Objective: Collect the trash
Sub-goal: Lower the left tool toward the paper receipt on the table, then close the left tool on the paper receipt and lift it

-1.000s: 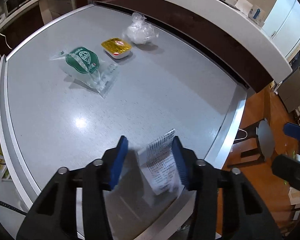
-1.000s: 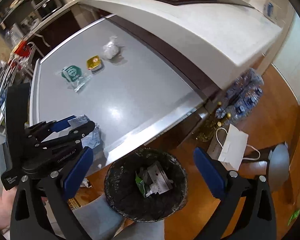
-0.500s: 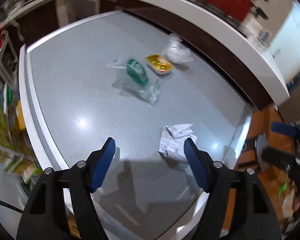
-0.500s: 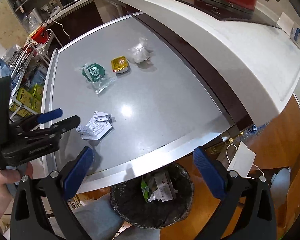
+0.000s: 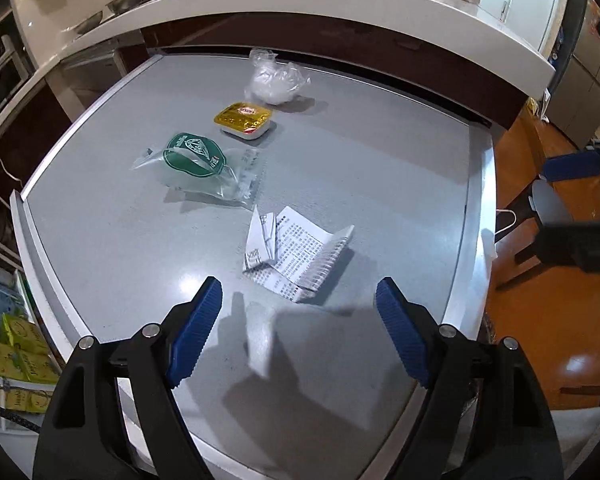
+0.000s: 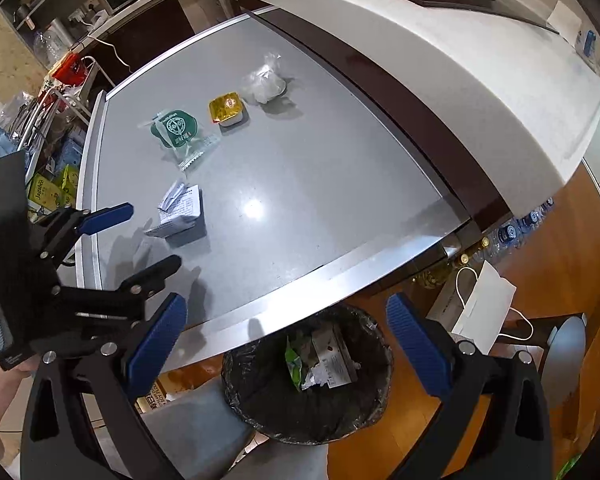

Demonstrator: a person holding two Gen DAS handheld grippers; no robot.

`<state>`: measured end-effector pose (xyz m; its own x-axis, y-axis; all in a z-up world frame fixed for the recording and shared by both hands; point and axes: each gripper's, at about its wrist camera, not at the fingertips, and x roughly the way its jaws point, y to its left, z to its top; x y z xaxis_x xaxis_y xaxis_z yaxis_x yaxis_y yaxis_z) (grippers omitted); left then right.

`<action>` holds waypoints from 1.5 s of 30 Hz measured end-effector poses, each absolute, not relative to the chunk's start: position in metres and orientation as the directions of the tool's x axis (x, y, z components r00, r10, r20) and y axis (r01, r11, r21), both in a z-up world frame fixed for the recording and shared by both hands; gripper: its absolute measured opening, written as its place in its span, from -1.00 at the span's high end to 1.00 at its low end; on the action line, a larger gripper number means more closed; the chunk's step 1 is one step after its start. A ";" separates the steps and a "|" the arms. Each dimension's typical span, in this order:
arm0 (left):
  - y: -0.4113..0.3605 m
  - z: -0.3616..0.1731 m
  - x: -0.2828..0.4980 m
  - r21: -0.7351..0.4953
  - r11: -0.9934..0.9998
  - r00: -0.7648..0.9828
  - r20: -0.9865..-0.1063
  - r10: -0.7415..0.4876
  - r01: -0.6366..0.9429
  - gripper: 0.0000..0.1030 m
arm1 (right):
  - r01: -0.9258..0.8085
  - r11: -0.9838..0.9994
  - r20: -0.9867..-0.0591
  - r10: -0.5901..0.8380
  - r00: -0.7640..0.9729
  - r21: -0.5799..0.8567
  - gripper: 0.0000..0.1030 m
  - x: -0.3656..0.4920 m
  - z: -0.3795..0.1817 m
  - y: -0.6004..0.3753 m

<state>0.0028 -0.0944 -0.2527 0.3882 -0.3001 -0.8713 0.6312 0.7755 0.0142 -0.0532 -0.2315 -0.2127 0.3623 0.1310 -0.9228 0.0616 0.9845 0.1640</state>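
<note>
The left gripper (image 5: 298, 312) has just been opening; its blue-padded jaws stand wide, empty. Just beyond lies the crumpled white printed paper receipt (image 5: 296, 254) on the grey countertop (image 5: 380, 184), short of the clear green-labelled plastic wrapper (image 5: 204, 168). Light and limp, it is probably best pinched at its raised fold.

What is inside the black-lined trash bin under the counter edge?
In the black-lined trash bin, a green wrapper and crumpled printed paper lie on top. Anything beneath them is covered, and the dark liner hides the bottom.

The left gripper (image 5: 299, 322) has just been opening its jaws, and the receipt (image 5: 296, 254) it pinched now lies loose on the counter (image 5: 380, 184)
</note>
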 end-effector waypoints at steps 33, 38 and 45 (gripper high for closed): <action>-0.084 -0.268 0.005 -0.184 0.983 0.486 -0.860 -0.154 -0.013 -0.53 | -0.165 0.979 -0.940 0.162 0.300 0.116 -0.91 -0.062 -0.214 -0.243; -0.067 -0.262 0.001 -0.211 0.977 0.499 -0.851 -0.162 -0.042 -0.22 | -0.210 0.970 -0.938 0.180 0.298 0.119 -0.91 -0.064 -0.214 -0.242; -0.051 -0.264 -0.005 -0.244 0.970 0.465 -0.856 -0.226 0.022 -0.12 | -0.265 0.956 -0.931 0.205 0.304 0.124 -0.91 -0.046 -0.212 -0.230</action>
